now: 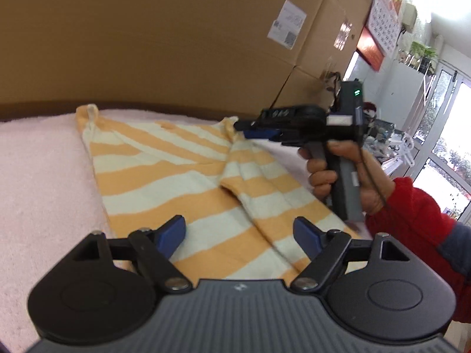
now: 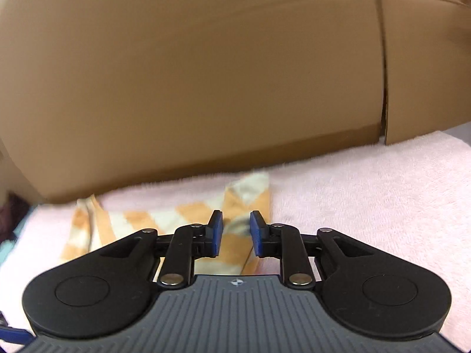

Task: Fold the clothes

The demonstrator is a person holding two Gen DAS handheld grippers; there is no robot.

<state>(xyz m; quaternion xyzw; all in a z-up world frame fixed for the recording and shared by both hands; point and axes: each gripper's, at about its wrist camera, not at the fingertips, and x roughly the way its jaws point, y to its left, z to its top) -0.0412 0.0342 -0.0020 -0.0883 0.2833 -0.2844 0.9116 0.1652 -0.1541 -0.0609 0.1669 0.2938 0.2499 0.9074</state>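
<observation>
Orange-and-cream striped garment [image 1: 164, 182] lies flat, apparently partly folded.

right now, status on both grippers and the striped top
Left gripper open, empty, over the striped top. Right gripper open narrow at its far strap corner, pinching nothing. Top flat on pink towel; cardboard boxes close behind.

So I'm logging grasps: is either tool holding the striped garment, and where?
Neither. The left tool hangs open above the striped garment; the right tool has a visible gap, gripping nothing.

No text was legible: white shipping label [image 1: 286, 24] on brown cardboard box [image 1: 176, 35] blurred; red wall calendar [image 1: 385, 8] showed number grid, digits unreadable.
</observation>
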